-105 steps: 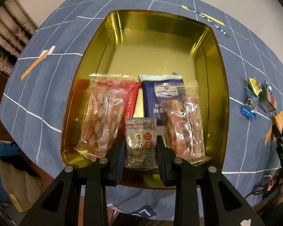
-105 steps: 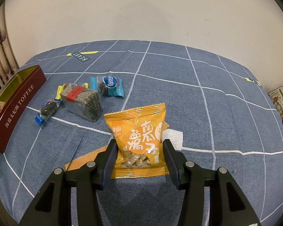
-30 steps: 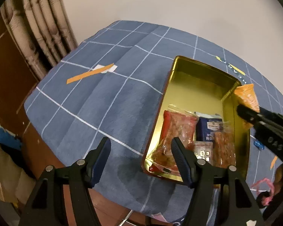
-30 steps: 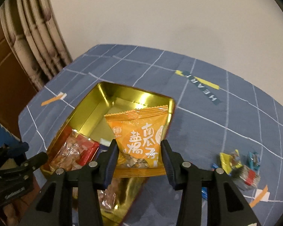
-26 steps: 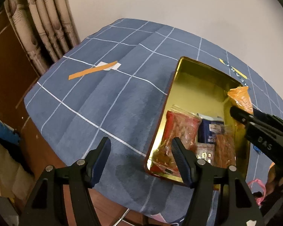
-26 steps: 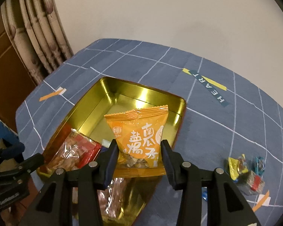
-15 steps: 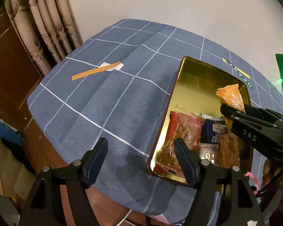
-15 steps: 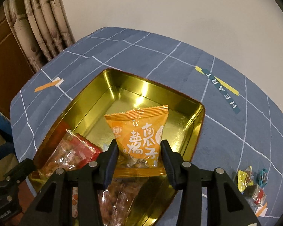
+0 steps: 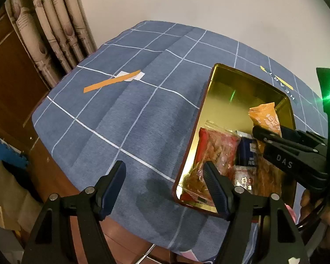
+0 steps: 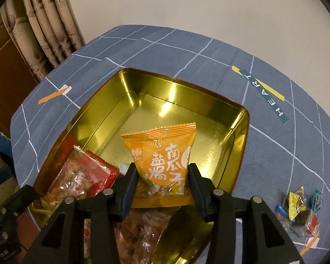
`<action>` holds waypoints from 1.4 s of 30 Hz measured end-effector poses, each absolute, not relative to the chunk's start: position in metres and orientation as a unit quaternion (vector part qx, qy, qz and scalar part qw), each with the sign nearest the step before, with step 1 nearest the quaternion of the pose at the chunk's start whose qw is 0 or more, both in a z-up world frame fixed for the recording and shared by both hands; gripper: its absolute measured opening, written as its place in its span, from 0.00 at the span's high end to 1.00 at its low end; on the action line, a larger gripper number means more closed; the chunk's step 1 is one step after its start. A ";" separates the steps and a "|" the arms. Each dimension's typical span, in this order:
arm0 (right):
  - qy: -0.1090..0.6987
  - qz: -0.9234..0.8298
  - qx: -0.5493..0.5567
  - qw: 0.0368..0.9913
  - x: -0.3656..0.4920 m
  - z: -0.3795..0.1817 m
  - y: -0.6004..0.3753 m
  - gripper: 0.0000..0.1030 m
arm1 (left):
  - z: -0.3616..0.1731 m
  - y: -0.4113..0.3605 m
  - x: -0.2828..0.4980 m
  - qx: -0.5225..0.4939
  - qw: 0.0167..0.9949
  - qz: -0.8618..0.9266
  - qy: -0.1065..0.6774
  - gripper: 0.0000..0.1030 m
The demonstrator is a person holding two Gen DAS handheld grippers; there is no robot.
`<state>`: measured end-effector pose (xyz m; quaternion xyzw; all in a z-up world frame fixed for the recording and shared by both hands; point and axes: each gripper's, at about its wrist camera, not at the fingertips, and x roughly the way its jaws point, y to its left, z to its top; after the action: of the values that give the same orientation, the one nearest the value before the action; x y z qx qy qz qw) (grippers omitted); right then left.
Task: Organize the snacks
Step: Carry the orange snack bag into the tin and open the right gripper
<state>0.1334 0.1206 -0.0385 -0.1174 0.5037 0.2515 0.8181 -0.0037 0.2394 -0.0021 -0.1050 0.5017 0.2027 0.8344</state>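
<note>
My right gripper [image 10: 162,178] is shut on an orange seed packet [image 10: 165,160] and holds it over the gold tin [image 10: 112,101], above the snacks lying there. The tin holds a red-and-clear peanut pack [image 10: 77,180] and another clear pack [image 10: 143,231] under my fingers. In the left wrist view the tin [image 9: 206,110] sits at right with the red pack [image 9: 213,151], a blue packet [image 9: 246,151], a small brown packet [image 9: 243,179] and the orange packet [image 9: 266,118] in the right gripper [image 9: 256,131]. My left gripper [image 9: 162,180] is open and empty, off the tin's left near corner.
The table has a blue checked cloth [image 9: 132,110]. Several small wrapped candies [image 10: 301,211] lie right of the tin. Orange tape [image 9: 112,81] marks the cloth at left. Curtains [image 9: 55,22] and a wooden panel stand beyond the left edge. The near table edge drops off below my left gripper.
The right gripper has carried the orange packet from the table over the tin and lower into it. The left gripper let go of the small brown packet, opened and drew back left.
</note>
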 end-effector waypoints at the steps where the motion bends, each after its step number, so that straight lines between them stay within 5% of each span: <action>1: 0.504 0.252 -0.116 0.818 0.133 -0.038 0.120 0.54 | -0.002 0.239 -0.003 -0.104 0.834 0.203 0.502 0.33; 42: 0.474 0.276 -0.079 0.832 0.107 -0.003 0.085 0.50 | 0.002 0.235 -0.002 -0.081 0.841 0.201 0.495 0.33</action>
<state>0.1072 0.0853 -0.0034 -0.0790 0.4739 0.2761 0.8324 -0.0017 0.2349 0.0015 -0.0807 0.4949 0.2013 0.8414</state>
